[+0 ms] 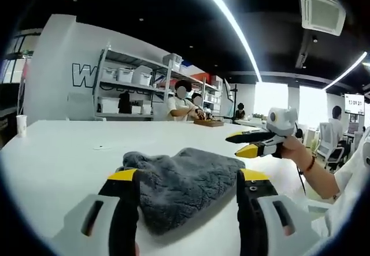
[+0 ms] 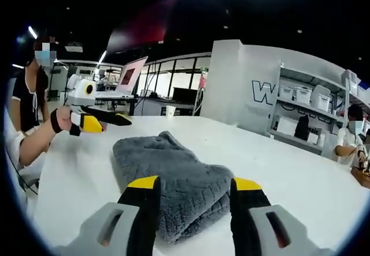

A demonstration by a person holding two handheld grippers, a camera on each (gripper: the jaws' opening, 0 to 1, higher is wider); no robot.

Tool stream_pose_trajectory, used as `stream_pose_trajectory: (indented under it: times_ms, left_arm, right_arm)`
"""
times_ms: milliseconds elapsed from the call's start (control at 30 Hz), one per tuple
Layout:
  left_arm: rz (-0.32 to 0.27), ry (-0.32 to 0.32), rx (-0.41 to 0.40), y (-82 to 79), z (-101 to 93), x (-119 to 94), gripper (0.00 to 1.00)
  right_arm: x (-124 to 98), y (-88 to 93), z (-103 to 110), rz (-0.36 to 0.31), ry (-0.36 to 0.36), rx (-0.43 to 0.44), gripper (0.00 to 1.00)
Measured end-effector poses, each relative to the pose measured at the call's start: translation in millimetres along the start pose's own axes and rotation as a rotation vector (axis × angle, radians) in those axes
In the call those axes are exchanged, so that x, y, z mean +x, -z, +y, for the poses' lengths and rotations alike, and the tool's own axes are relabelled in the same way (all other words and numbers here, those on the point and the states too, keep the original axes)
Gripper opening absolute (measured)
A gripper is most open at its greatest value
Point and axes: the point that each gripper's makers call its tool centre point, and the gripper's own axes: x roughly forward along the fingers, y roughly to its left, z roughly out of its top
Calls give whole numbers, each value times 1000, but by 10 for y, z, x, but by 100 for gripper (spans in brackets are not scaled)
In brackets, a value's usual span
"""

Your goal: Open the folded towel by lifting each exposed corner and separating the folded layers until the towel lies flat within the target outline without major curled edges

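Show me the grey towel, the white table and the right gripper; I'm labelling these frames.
Grey towel [image 1: 185, 181]: left gripper view, middle of its folded top.
White table [image 1: 63, 158]: left gripper view, bare surface left of the towel.
Right gripper [image 1: 241, 143]: left gripper view, between its yellow-tipped fingertips.

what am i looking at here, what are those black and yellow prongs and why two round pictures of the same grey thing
The prongs are the jaws of two hand-held grippers; a person holds one in each hand. Each gripper carries a fisheye camera, hence two round pictures.

In the left gripper view, the left gripper has its jaws apart, over a folded grey towel on a white table; the right gripper comes in from the right.

In the right gripper view, the right gripper is also open above the towel, with the left gripper opposite. Neither holds anything.
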Motion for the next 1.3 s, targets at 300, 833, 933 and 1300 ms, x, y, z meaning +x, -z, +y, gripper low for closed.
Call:
stream_pose_trajectory:
  times_ms: [300,833,933,1300]
  left_arm:
    - [-5,-10,-23,-29,17,64,65]
    - [21,-31,-4,-21,113,162,61]
    - [26,-31,-3,-2,110,180,61]
    - [24,-36,-21,32,137,234,61]
  right_arm:
    - [12,-61,-32,-15,-2,13,44]
    - [84,-17,-30,8,-11,10,40]
    - [84,-16,-26,11,-9,8,39]
    - [125,-6,-89,2,7,39,37]
